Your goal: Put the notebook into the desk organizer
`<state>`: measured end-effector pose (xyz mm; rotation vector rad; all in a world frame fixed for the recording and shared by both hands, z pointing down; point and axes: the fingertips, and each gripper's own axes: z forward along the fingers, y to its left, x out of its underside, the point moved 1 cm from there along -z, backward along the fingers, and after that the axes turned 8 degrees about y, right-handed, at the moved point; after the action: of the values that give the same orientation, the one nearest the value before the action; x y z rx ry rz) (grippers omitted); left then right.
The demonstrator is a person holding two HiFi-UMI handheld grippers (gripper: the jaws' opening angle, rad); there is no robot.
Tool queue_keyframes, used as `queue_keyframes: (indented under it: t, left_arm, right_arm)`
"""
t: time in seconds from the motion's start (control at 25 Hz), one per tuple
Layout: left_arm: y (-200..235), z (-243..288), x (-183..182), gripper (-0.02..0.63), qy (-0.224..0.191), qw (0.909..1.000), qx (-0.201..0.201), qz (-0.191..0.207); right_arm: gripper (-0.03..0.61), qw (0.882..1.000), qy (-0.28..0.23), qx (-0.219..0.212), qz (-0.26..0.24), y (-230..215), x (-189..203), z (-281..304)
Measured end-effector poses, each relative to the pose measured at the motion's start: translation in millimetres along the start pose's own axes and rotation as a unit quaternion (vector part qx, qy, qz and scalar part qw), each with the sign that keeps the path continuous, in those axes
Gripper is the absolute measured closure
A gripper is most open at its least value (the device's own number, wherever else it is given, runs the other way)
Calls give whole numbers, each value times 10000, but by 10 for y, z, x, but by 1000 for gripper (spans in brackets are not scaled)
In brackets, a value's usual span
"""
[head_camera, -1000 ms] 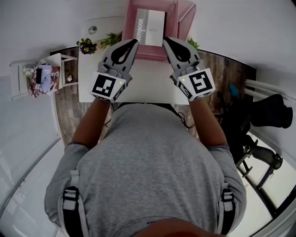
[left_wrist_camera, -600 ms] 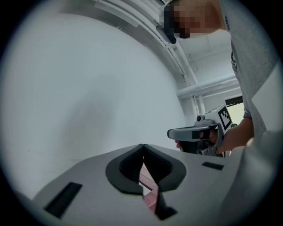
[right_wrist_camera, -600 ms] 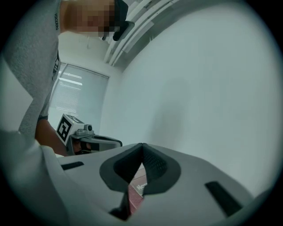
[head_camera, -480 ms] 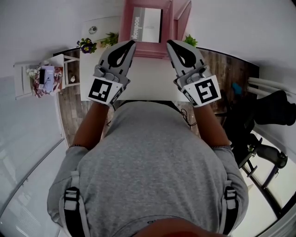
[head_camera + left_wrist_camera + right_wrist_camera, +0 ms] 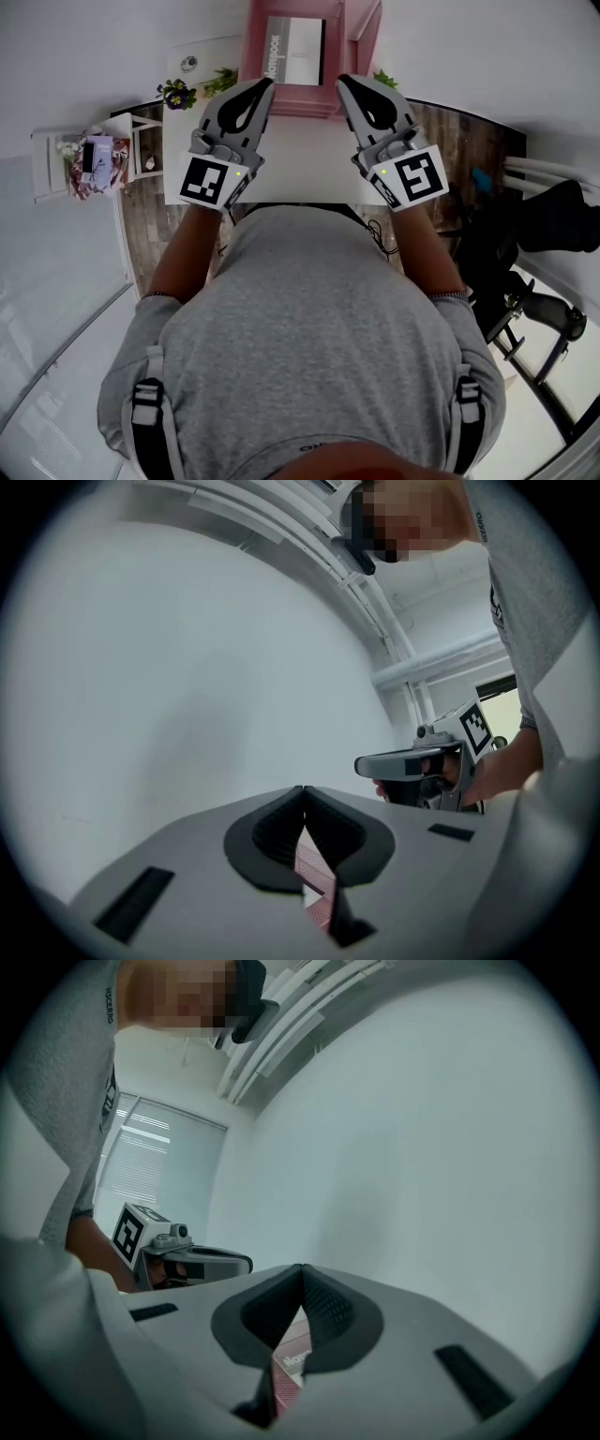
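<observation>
Sitting inside the pink organizer [image 5: 253, 56] at the far edge of the white desk [image 5: 300, 159], the notebook [image 5: 298, 49] fills the wide compartment with its pale cover and printed edge facing up toward the head camera; whether it stands straight or leans against the back wall I cannot tell. A narrower slot on the organizer's right side looks empty. Both grippers hang level above the bare desk, just short of the organizer and apart from it, one on each side of the notebook's width. The left gripper [image 5: 262, 86] has its jaws pressed together with nothing between them, and its own view shows the dark pads meeting at the tip, with only a sliver of pink seen through the gap below. The right gripper [image 5: 347, 84] is likewise closed and empty, a strip of the notebook's print showing beneath its pads. Judging by this, the placing looks done: neither gripper touches the notebook, and their matched, parallel pose suggests that the hands are simply held clear, so that nothing knocks the organizer. A small potted flower [image 5: 173, 94] stands at the desk's far left corner, well apart from both grippers and out of any likely path.
</observation>
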<state>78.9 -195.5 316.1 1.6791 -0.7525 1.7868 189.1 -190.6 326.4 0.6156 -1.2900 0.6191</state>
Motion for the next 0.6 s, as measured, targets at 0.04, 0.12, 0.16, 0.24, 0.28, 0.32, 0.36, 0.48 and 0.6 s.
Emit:
queue_keyframes:
  t: [0.04, 0.12, 0.16, 0.24, 0.28, 0.32, 0.36, 0.48, 0.6]
  left_arm:
    - [-4, 4, -18, 594, -20, 10000, -12, 7]
    - [-5, 11, -43, 594, -52, 10000, -37, 18]
    - [-5, 15, -47, 594, -61, 10000, -46, 24]
    - [-11, 25, -44, 594, -59, 10000, -55, 38]
    - [-15, 31, -37, 594, -46, 10000, -60, 49]
    - [-17, 36, -25, 594, -26, 10000, -69, 61]
    - [-16, 39, -12, 594, -8, 9999, -83, 70]
    - [-11, 41, 7, 594, 12, 9999, -117, 66]
    - [-7, 55, -4, 594, 8, 9999, -130, 68]
  right_arm:
    - [571, 10000, -1, 2, 4, -7, 0, -6]
    - [571, 10000, -5, 20, 3, -22, -1, -16]
    - [571, 10000, -9, 36, -1, -28, -1, -21]
    - [571, 10000, -18, 65, -2, -38, 2, -34]
    - [571, 10000, -17, 70, 2, -42, 7, -39]
    - [571, 10000, -12, 70, 3, -45, 14, -41]
    - [571, 10000, -4, 68, 0, -46, 22, -40]
    - [572, 10000, 18, 57, -15, -41, 36, -36]
    - [572, 10000, 33, 48, -52, -39, 27, -19]
